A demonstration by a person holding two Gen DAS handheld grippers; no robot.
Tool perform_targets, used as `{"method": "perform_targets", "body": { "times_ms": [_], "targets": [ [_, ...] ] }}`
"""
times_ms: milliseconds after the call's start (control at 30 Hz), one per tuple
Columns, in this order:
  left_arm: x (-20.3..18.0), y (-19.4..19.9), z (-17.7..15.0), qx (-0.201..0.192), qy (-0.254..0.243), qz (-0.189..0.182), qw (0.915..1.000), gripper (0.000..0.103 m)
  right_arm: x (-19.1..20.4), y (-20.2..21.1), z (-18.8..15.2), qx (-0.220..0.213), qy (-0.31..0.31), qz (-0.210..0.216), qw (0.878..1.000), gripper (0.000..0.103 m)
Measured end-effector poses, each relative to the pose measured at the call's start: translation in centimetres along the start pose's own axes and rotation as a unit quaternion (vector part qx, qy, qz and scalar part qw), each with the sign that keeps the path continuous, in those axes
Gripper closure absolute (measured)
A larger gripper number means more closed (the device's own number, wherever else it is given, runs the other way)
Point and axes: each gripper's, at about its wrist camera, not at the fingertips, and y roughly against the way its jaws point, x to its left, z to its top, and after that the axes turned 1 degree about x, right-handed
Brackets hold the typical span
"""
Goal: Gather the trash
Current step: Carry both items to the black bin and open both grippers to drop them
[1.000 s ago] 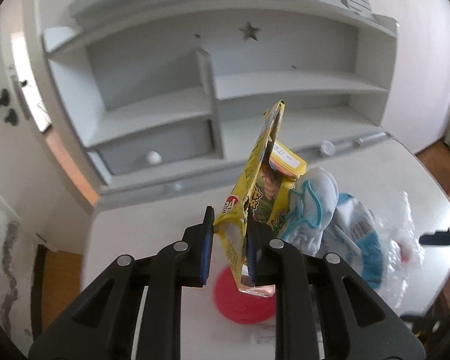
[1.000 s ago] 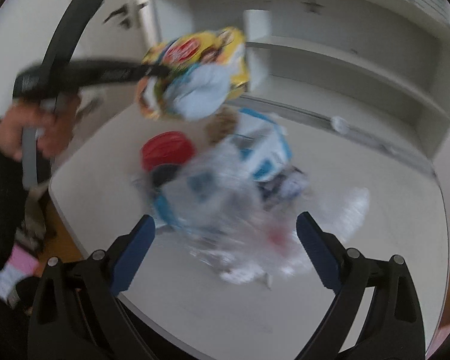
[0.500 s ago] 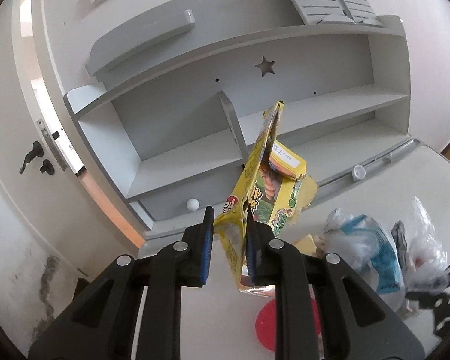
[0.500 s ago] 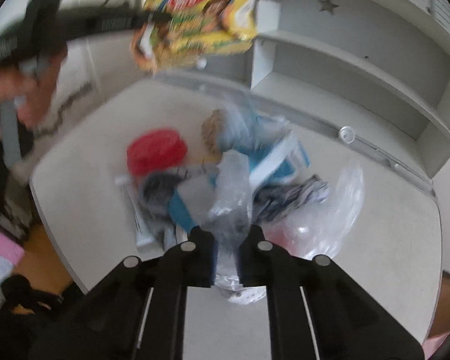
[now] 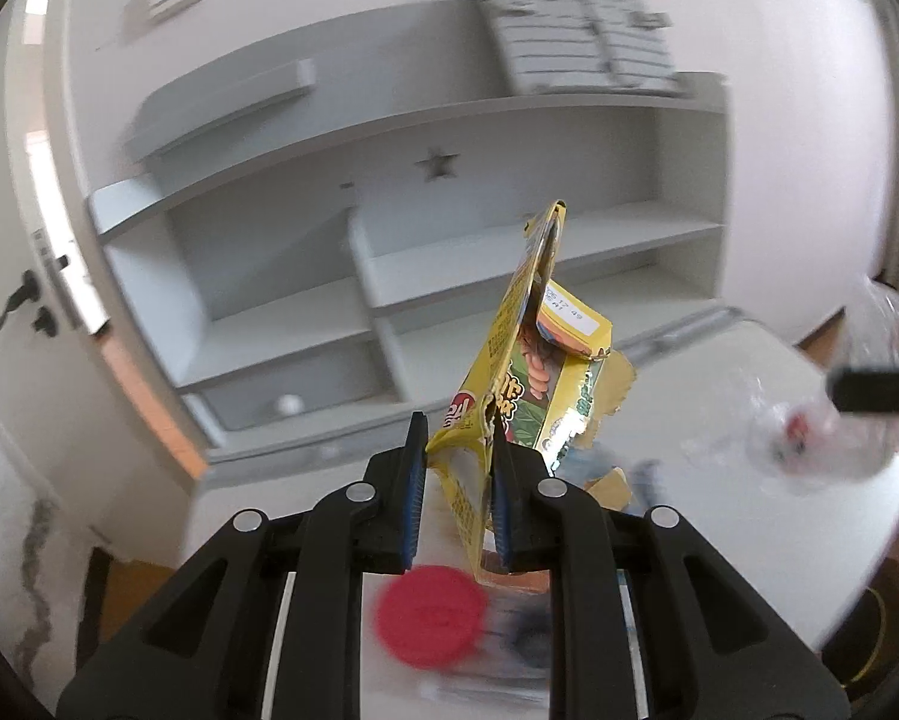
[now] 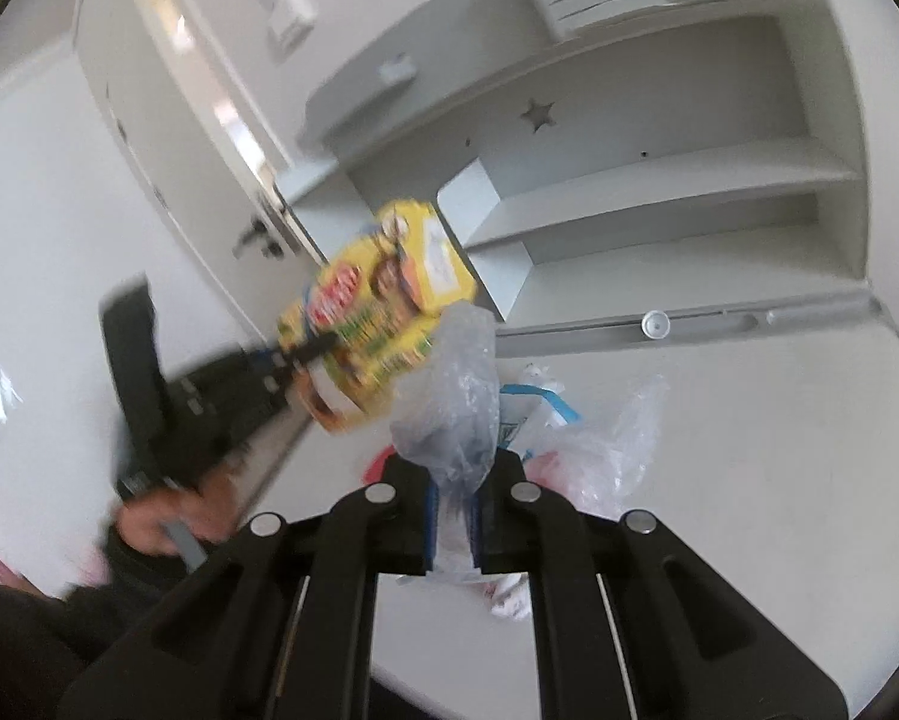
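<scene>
Trash in both grippers: a torn snack box on the left, a clear plastic bag on the right, both lifted off the bench.

Left gripper [image 5: 454, 480] is nearly closed, pinching one torn flap of the yellow snack box [image 5: 527, 372]; thin card like this looks light and fairly stiff but easily crushed, so a hold on a folded edge seems safer than on the ragged tear. Right gripper [image 6: 452, 525] has just closed and pinches a bunched neck of the plastic bag [image 6: 449, 414], which is soft, crinkly, probably slippery and very light, so gathered film is the best place to grip. Both grippers point somewhat downward over the bench [image 6: 779, 480], where a red lid [image 5: 431, 615] and more wrappers [image 6: 593, 444] remain; shelves [image 5: 509, 258] stand behind.
</scene>
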Motion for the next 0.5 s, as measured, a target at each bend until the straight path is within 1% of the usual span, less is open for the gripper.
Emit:
{"method": "perform_targets", "body": {
  "times_ms": [67,133,233,267,300,367,400,467,500],
  "targets": [
    [-2.7,0.7,-0.2,-0.005,-0.008,-0.026,0.9996,0.085,-1.3,3.1,-0.6,-0.016,-0.018,0.0,1.0,0.095],
    [-6.2,1.3,-0.5,-0.008,-0.021,-0.06,0.9979,0.085,-2.8,6.6,-1.8,-0.034,-0.036,-0.008,0.999,0.095],
    [-11.8,1.8,-0.9,-0.005,-0.042,-0.121,0.9917,0.085,-5.4,12.7,-4.7,-0.066,-0.066,-0.044,0.995,0.095],
    [-13.8,2.0,-1.1,-0.003,-0.049,-0.141,0.9888,0.085,-6.4,15.0,-6.0,-0.078,-0.075,-0.064,0.992,0.095],
    [-16.3,2.2,-1.3,0.0,-0.058,-0.167,0.9842,0.085,-7.1,16.9,-7.3,-0.087,-0.082,-0.084,0.989,0.095],
    [-20.8,2.8,-1.9,0.004,-0.078,-0.216,0.9733,0.085,-9.2,21.7,-10.8,-0.108,-0.107,-0.133,0.979,0.095],
    [-24.2,3.3,-2.4,0.006,-0.093,-0.25,0.9636,0.085,-10.0,23.5,-12.5,-0.115,-0.119,-0.158,0.974,0.095],
    [-28.7,3.8,-3.2,0.013,-0.114,-0.293,0.9492,0.085,-12.0,27.7,-16.7,-0.125,-0.149,-0.215,0.957,0.095],
    [-32.2,4.1,-4.2,0.025,-0.13,-0.323,0.9372,0.085,-13.2,29.4,-19.0,-0.125,-0.166,-0.244,0.947,0.095]
  ]
}}
